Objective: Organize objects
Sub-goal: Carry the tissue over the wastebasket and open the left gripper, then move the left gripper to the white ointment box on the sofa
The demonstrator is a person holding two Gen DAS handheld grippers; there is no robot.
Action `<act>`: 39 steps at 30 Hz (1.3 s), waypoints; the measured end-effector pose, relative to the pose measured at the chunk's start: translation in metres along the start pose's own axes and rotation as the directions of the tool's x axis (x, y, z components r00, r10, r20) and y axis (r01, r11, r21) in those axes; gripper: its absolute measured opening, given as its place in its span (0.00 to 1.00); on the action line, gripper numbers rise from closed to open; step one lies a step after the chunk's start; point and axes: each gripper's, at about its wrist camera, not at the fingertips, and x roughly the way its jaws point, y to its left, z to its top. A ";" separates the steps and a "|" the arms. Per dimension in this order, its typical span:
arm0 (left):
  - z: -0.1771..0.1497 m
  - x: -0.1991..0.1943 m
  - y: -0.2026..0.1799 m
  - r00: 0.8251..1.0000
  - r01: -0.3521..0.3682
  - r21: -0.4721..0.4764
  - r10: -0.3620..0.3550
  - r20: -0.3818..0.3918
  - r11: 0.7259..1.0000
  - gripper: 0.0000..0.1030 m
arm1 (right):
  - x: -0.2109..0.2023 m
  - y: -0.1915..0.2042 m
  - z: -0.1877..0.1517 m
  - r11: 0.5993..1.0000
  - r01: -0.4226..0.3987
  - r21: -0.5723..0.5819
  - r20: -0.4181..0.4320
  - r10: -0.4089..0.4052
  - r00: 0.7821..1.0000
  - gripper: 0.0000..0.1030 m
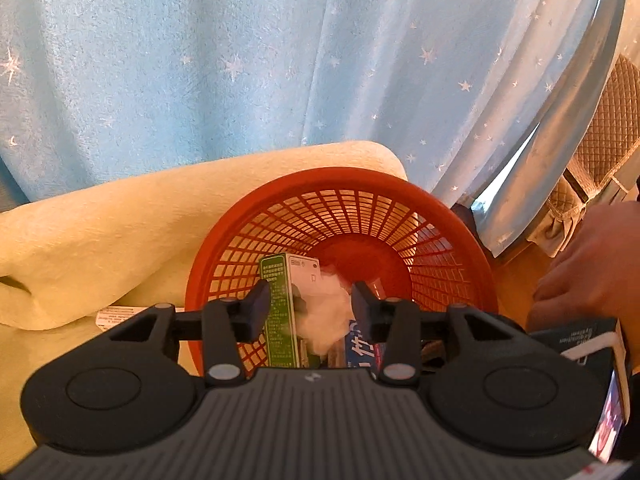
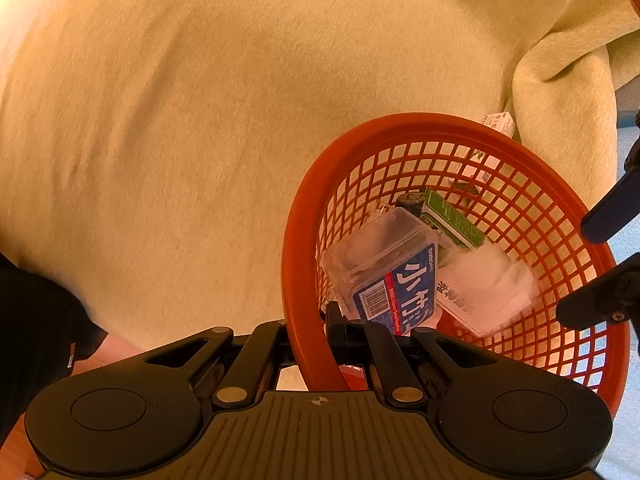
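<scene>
Our right gripper (image 2: 310, 336) pinches the round red plastic lattice basket (image 2: 298, 240) by its rim at lower centre. Our left gripper (image 1: 310, 298) gapes wide, empty, above the green-and-white carton (image 1: 282, 312) and white tissue wad (image 1: 330, 312) inside.

A red mesh basket (image 2: 404, 128) lies on a yellow blanket (image 2: 200, 120), holding a clear box with a blue label (image 2: 384, 268), a green carton (image 2: 452, 216) tilted against its wall, and a white packet (image 2: 488, 284).

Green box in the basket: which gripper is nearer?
Left. The left gripper is open around the green box; the right gripper is shut on the basket rim, farther away.
</scene>
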 end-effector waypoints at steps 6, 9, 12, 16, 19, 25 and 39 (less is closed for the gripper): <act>-0.013 -0.009 0.014 0.998 -0.055 -0.027 0.055 -0.016 0.998 0.37 | 0.003 0.002 0.000 1.000 0.001 -0.001 0.003 -0.001 1.000 0.00; -0.023 -0.013 0.023 0.995 -0.092 -0.049 0.091 -0.028 0.995 0.37 | 0.003 0.002 0.000 1.000 0.001 0.000 0.003 -0.001 1.000 0.01; -0.033 -0.016 0.032 0.990 -0.135 -0.067 0.132 -0.043 0.989 0.37 | 0.003 0.002 0.000 1.000 0.003 0.003 0.001 -0.003 1.000 0.01; -0.046 -0.017 0.047 0.982 -0.185 -0.091 0.180 -0.064 0.978 0.40 | 0.003 0.001 0.000 1.000 0.003 0.006 0.000 -0.003 1.000 0.01; -0.054 -0.014 0.059 0.975 -0.212 -0.100 0.204 -0.082 0.972 0.52 | 0.003 0.001 0.000 1.000 0.002 0.007 0.000 -0.002 1.000 0.01; -0.069 -0.006 0.083 0.962 -0.268 -0.121 0.257 -0.095 0.956 0.70 | 0.002 -0.002 -0.001 1.000 -0.001 0.021 -0.003 0.001 1.000 0.01; -0.073 0.033 0.129 0.950 -0.301 -0.130 0.284 -0.130 0.945 0.86 | 0.000 -0.004 0.000 0.988 0.011 0.152 -0.046 -0.004 0.999 0.01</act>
